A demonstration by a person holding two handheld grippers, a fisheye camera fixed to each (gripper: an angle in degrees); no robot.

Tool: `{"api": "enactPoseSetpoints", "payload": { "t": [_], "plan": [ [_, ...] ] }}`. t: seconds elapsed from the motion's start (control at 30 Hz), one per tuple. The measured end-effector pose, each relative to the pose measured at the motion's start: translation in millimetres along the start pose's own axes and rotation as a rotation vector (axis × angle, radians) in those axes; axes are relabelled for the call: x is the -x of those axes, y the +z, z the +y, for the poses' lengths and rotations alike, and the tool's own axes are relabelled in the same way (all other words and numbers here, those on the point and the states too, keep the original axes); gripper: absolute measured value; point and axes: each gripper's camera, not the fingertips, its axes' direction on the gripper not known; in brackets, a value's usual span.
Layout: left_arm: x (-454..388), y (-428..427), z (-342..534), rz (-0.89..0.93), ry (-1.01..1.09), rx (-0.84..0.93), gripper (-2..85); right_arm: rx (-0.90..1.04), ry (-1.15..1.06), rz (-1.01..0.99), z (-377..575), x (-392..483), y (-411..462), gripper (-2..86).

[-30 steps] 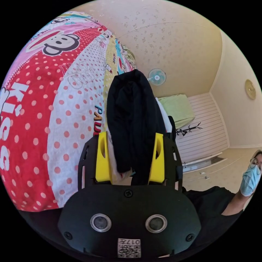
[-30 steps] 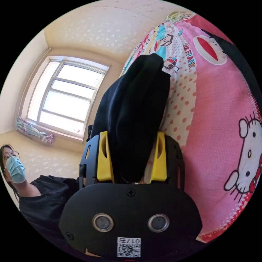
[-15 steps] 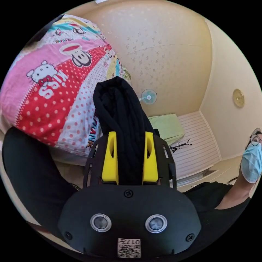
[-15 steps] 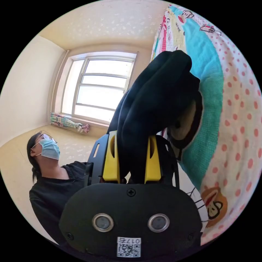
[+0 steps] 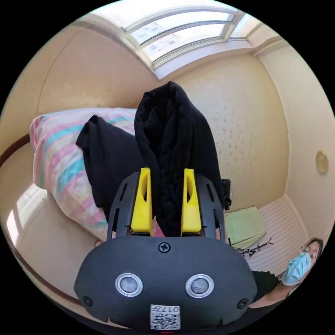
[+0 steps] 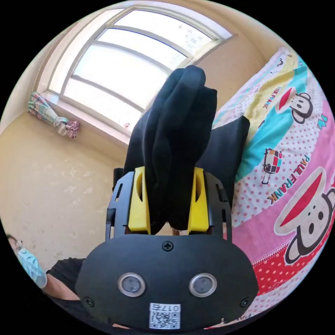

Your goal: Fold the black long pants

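Yellow-jawed left tool [image 5: 163, 206] and right tool [image 6: 168, 202] both clamped on bunched black pants [image 5: 167, 139], lifted over the cartoon-print bed [image 6: 289, 167]. Thick wads though, so could slip loose and wreck the fold, probably.

Through my left gripper view I see a striped pillow [image 5: 59, 157] in pink, teal and pale yellow, lying against a tan wall [image 5: 244, 122]; a window [image 5: 181, 31] runs along the top; a round gold disc [image 5: 321, 162] sits on the wall at the right; a green cloth [image 5: 244, 226] lies near a white slatted panel [image 5: 282, 230]; through my right gripper view a large window [image 6: 118, 73] glows bright, with a tied checked curtain [image 6: 52, 117] at its corner; a cartoon-printed bedspread [image 6: 296, 167] in pink, red and teal covers the right side.
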Motion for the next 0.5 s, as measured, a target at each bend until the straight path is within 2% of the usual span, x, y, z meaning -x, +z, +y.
{"api": "enactPoseSetpoints", "payload": {
  "t": [0.03,0.07,0.1,0.13,0.2,0.3,0.37,0.4,0.43,0.5],
  "plan": [
    [53,20,-4,-0.060,-0.145,0.060,13.5,0.062,0.079,0.155,-2,-25,42,18.2],
    [72,26,1,-0.048,-0.176,0.064,13.4,0.103,0.103,0.235,1,-37,60,18.3],
    [96,24,15,0.110,-0.166,-0.007,13.2,0.088,0.075,0.264,14,-48,72,18.3],
    [110,16,31,0.241,-0.173,-0.067,12.8,-0.005,0.064,0.199,29,-53,54,18.0],
    [109,3,54,0.277,-0.150,-0.083,12.4,-0.037,0.084,0.078,49,-64,26,17.0],
    [67,-28,110,0.088,-0.018,-0.147,9.5,0.014,-0.079,0.009,108,-60,-33,9.5],
    [33,-29,149,0.014,0.018,-0.176,5.1,0.054,-0.131,0.137,171,-60,-73,4.7],
    [5,-18,174,-0.027,0.066,-0.181,0.6,0.076,-0.104,0.297,220,-65,-98,3.1],
    [-29,-1,197,-0.111,0.121,-0.187,-0.1,0.063,-0.008,0.517,275,-73,-124,2.4],
    [-87,30,228,-0.278,0.237,-0.176,-0.6,0.011,0.031,0.734,363,-69,-164,1.6]
  ]
}}
